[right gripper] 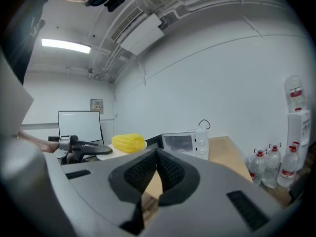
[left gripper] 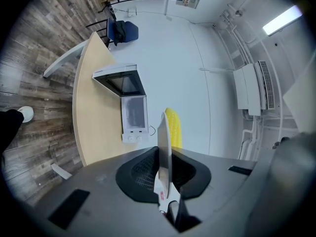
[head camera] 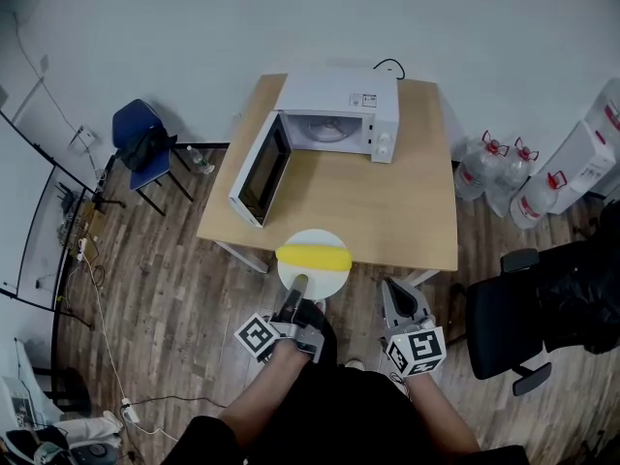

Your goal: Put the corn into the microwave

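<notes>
Left tool (left gripper: 164,154): pinching rim of white plate (head camera: 327,281), lower centre
Corn (head camera: 313,256): lying on plate
Right tool (right gripper: 157,153): pressed together, empty
Microwave (head camera: 341,112): door (head camera: 260,170) open, upper centre, on desk (head camera: 387,211)

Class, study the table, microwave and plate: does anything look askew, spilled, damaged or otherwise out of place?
Nothing is spilled or damaged. One oddity: the round white plate carrying the yellow corn cob hangs at the wooden table's near edge, pinched only by its rim in the left tool. The door of the white microwave stands open.
</notes>
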A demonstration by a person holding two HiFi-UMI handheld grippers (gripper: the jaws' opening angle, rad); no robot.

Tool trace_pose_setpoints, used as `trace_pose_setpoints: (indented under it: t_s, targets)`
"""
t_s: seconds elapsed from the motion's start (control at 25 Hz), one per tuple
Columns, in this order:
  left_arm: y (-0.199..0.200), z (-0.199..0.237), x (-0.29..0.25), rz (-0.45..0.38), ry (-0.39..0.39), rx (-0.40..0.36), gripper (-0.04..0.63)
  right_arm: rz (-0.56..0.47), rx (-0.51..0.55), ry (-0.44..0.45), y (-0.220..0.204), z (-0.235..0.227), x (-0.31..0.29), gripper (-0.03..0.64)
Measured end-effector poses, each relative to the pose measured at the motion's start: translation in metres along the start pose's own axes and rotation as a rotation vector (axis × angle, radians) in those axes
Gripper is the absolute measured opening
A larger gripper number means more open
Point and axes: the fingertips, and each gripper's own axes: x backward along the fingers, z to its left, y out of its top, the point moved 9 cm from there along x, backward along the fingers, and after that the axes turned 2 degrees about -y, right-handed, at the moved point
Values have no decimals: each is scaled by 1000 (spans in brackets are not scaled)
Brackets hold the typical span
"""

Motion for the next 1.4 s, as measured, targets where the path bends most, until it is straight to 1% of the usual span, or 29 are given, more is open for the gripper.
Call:
trace_pose_setpoints:
  t_s: [0.16, 0.28, 0.36, 0.48, 0.56, 0.72, 0.84, 0.88, 1.0, 1.16, 1.32, 1.4]
  targets:
    - [21, 11, -26, 8, -9, 0, 29, 21, 6, -13, 4, -9, -34, 58]
    - [42, 13, -49, 35, 3, -44, 29, 39, 14, -19, 13, -13, -65, 58]
    - [55, 15, -63, 59, 13, -60, 31, 54, 24, -13, 18, -14, -87, 58]
    - [72, 23, -83, 72, 13, -24, 29, 77, 33, -17, 23, -18, -119, 58]
    - [82, 30, -96, 91, 22, -13, 31, 100, 29, -35, 23, -21, -141, 58]
    - [100, 42, -124, 156, 33, -7, 31, 138, 31, -97, 24, -26, -183, 58]
    - [113, 57, -138, 221, 72, -50, 31, 142, 31, -136, 27, -30, -209, 58]
    - [117, 60, -144, 238, 76, -50, 31, 141, 31, -150, 29, -31, -218, 58]
    - [126, 63, -162, 273, 70, 12, 29, 136, 34, -190, 36, -33, -243, 58]
    - [145, 74, -185, 339, 86, -11, 31, 136, 46, -221, 36, -34, -267, 58]
    - [158, 89, -212, 402, 82, -4, 29, 167, 47, -275, 33, -38, -288, 58]
    - [162, 99, -223, 442, 81, -9, 31, 163, 40, -292, 36, -39, -296, 58]
